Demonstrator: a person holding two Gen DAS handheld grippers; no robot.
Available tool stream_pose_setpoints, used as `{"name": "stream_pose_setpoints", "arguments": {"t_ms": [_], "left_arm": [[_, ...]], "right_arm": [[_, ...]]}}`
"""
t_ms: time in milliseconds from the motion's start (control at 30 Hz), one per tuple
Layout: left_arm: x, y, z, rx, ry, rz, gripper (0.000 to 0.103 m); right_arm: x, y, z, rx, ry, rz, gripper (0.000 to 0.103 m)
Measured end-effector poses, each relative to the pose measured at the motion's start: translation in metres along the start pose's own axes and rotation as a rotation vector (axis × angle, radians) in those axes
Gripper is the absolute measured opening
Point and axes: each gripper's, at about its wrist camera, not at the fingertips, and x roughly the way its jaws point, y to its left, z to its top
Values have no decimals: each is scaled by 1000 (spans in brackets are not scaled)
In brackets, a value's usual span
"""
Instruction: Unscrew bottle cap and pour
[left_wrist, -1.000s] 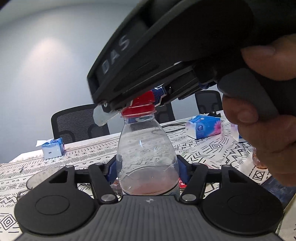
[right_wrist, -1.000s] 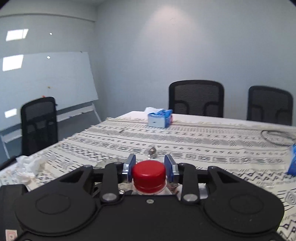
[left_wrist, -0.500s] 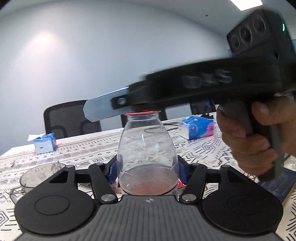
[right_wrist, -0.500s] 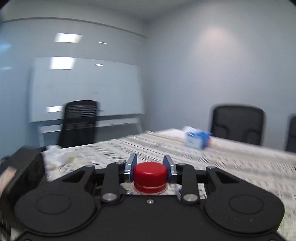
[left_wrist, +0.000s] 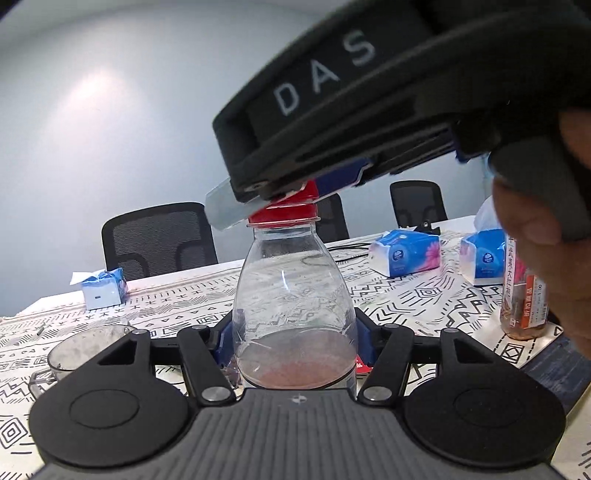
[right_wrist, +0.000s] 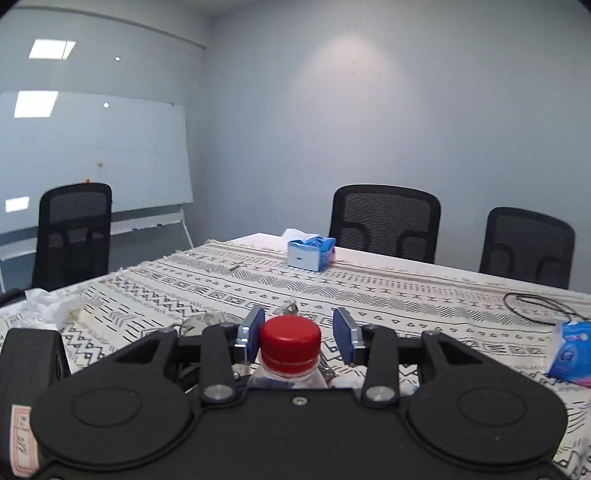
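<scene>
Red plastic screw cap (right_wrist: 290, 341) sits on the clear plastic bottle (left_wrist: 293, 314), between the blue pads of the right tongs (right_wrist: 298, 332). The right jaws have just been opening: the left pad lies close against the cap at its 9 o'clock, and a clear gap shows at 3 o'clock. No grip at present.

Left tongs (left_wrist: 295, 341) are clamped on the bottle body, pads pressed at 9 and 3 o'clock. The bottle is upright on the patterned tabletop (left_wrist: 406, 291), with a shallow layer of reddish liquid at the bottom.

Step in hand, as judged: unscrewing, in a regrip between turns. The cap looks seated, not lifted.

Next move calls for closing squarely on the cap again and twisting, with the left hold kept firm.

Clear glass cup (left_wrist: 74, 349) waits at 9 o'clock of the bottle for the pour.
</scene>
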Motion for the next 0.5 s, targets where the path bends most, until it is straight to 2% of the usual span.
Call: {"name": "stream_pose_setpoints", "arguments": {"t_ms": [67,167,233,333,500], "left_arm": [[-1,0,0,-6,1,1,59],[-1,7,1,-27,4,-25,58],[1,12,1,-37,6,-42,58],[2,19,1,-54,9,-64,58],[2,21,0,-58,10,-79,58]], "right_arm": [[-3,3,0,-14,-7,-1,33],[-3,2,-3,-39,-23,23,32],[1,-7,-3,-21,-28,80,32],[12,-33,-4,14,-40,230,32],[25,-73,-14,10,-111,505,32]]}}
